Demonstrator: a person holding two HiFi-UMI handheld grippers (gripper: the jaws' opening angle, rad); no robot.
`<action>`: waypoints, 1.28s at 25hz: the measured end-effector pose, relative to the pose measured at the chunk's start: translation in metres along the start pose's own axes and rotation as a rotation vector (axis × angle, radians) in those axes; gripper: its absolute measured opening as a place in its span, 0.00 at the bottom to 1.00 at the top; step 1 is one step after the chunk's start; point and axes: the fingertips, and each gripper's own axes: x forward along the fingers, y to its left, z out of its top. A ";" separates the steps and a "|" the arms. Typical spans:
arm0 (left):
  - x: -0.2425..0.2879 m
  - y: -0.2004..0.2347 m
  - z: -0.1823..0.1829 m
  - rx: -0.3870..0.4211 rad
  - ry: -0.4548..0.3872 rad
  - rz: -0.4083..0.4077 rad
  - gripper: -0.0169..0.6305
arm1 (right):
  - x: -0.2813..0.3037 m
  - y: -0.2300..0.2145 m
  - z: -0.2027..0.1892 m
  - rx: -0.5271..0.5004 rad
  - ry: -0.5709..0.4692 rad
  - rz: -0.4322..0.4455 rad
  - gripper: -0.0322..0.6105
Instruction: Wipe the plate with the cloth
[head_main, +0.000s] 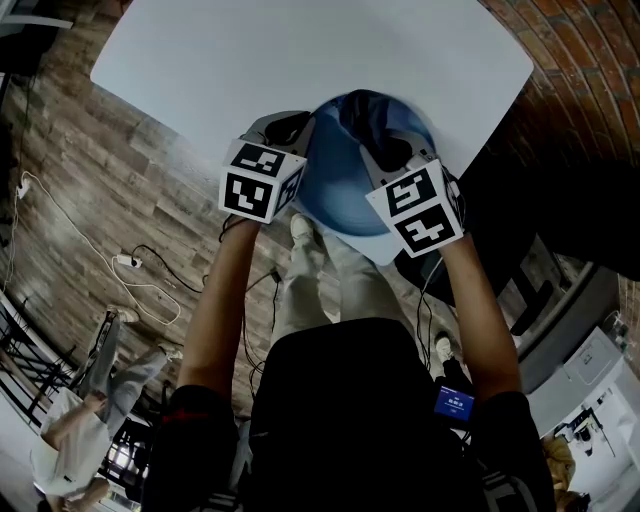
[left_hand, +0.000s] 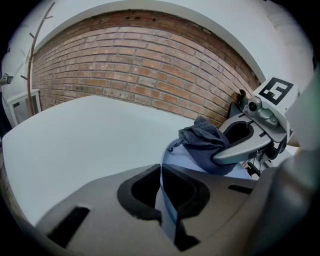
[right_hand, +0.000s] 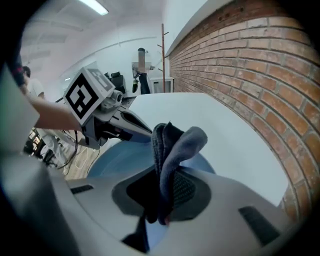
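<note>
A blue plate (head_main: 340, 195) is held up over the near edge of the white table (head_main: 250, 60). My left gripper (head_main: 292, 135) is shut on the plate's left rim; in the left gripper view the thin rim (left_hand: 168, 205) runs between the jaws of this gripper (left_hand: 161, 189). My right gripper (head_main: 385, 150) is shut on a dark grey-blue cloth (head_main: 365, 112), which lies against the plate's far right part. In the right gripper view the folded cloth (right_hand: 172, 150) stands up from between the jaws of that gripper (right_hand: 162, 197), with the plate (right_hand: 117, 160) behind it.
A brick wall (left_hand: 145, 70) runs along the table's far side. Cables and a power strip (head_main: 125, 262) lie on the wood floor at the left. A person (right_hand: 141, 62) and a coat stand (right_hand: 162, 55) are far off beyond the table.
</note>
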 end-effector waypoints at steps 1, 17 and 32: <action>0.000 0.000 0.000 0.000 0.000 0.000 0.07 | 0.001 0.001 0.001 -0.029 0.012 -0.001 0.15; -0.002 0.000 0.000 0.013 0.001 0.006 0.07 | 0.027 0.008 0.006 -0.243 0.106 -0.018 0.15; -0.002 0.001 -0.001 0.016 0.008 0.000 0.07 | 0.038 0.005 0.002 -0.278 0.139 -0.037 0.15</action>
